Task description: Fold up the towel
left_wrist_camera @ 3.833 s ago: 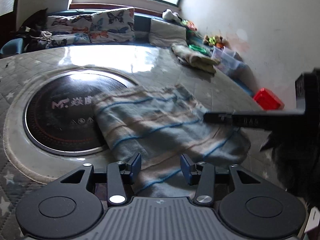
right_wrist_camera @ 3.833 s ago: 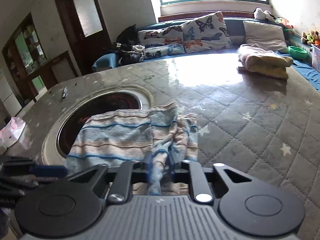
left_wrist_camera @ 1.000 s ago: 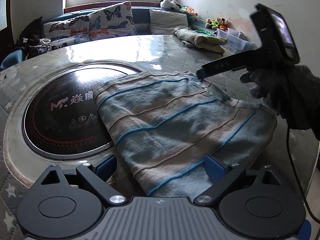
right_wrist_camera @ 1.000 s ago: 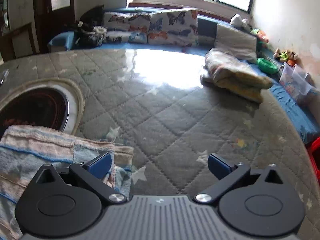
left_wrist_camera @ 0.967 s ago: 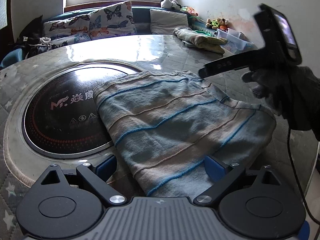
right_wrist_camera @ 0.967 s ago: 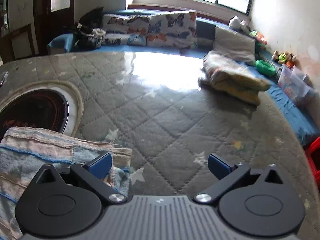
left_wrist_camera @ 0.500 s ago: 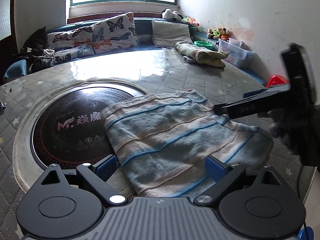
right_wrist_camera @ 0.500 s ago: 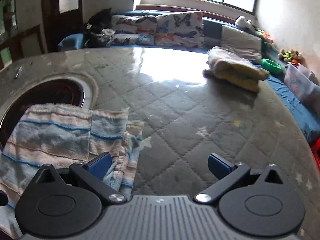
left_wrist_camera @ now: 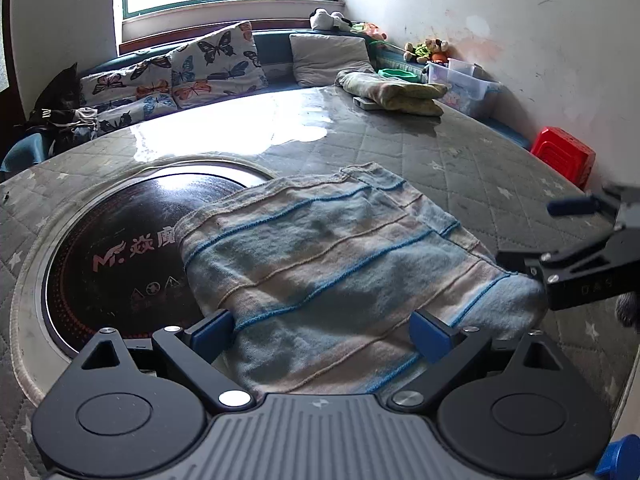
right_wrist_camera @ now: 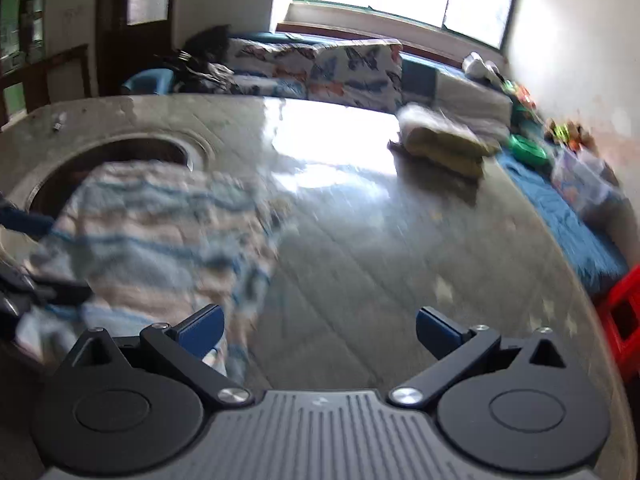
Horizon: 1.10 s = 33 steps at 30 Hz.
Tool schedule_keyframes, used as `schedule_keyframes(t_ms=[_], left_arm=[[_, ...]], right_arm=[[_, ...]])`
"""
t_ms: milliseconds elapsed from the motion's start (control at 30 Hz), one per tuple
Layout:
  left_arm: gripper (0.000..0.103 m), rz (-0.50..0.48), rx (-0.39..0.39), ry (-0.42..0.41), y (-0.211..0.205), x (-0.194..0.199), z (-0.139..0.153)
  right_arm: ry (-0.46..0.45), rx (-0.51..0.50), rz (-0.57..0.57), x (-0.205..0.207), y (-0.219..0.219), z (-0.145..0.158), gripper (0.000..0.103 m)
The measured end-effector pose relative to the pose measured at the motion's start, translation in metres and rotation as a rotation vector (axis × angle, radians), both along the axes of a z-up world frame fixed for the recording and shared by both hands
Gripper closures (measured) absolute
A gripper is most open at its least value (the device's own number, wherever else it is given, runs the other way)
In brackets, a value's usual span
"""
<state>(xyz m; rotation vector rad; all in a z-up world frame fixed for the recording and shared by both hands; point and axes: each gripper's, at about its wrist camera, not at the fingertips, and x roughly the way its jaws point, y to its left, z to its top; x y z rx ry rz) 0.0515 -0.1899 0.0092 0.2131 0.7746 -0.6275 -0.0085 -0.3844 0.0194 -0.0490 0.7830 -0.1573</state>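
Both claws are standing spread with nothing between their pads: the left gripper (left_wrist_camera: pixel 322 330) is hovering over the near edge of the striped towel (left_wrist_camera: pixel 340 268), and the right gripper (right_wrist_camera: pixel 320 330) is hanging over bare quilted table (right_wrist_camera: pixel 380 264) just right of it. Beyond, the folded towel is lying flat, partly covering the round black cooktop (left_wrist_camera: pixel 120 248). Farther back, a yellowish folded blanket (left_wrist_camera: pixel 396 92) is resting near butterfly cushions (left_wrist_camera: pixel 216 66) under the window.

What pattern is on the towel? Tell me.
Pale blue and beige bands with thin bright-blue stripes on the towel; clearest in the left wrist view.
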Motion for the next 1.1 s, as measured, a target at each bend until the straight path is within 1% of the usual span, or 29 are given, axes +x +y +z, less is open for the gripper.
schedule_keyframes(t_ms=[133,233,367,533,600,733,900,1033,1100], left_arm=[[0.006,0.005,-0.003,0.000,0.004,-0.002,0.001],[0.006,0.012,-0.019,-0.012,0.007,-0.006,0.008],[0.006,-0.004,-0.033,-0.025,0.002,-0.012,0.014],[0.006,-0.025,-0.020,-0.010,-0.006,-0.016,0.007],[0.006,-0.033,-0.011,-0.005,-0.008,-0.017,0.003],[0.006,-0.041,0.004,-0.007,-0.007,-0.021,-0.001],[0.006,-0.035,-0.007,-0.015,0.004,-0.026,0.004],[0.006,-0.024,0.005,0.002,0.014,-0.029,-0.001],[0.006,-0.019,0.016,0.019,0.019,-0.030,-0.007]], right_arm=[[0.001,0.082,-0.058,-0.010,-0.017,-0.012,0.000],[-0.019,0.070,-0.031,-0.012,-0.009,-0.005,0.000],[-0.048,0.049,0.009,-0.015,0.003,0.005,0.000],[-0.084,0.022,0.060,-0.018,0.019,0.017,0.000],[-0.063,0.016,0.051,-0.019,0.020,0.006,0.000],[-0.049,0.094,0.023,-0.021,0.009,-0.010,0.000],[-0.070,0.059,0.036,-0.029,0.012,0.006,0.000],[-0.068,0.033,0.056,-0.035,0.017,0.008,0.000],[-0.036,0.041,0.051,-0.034,0.015,-0.001,0.000]])
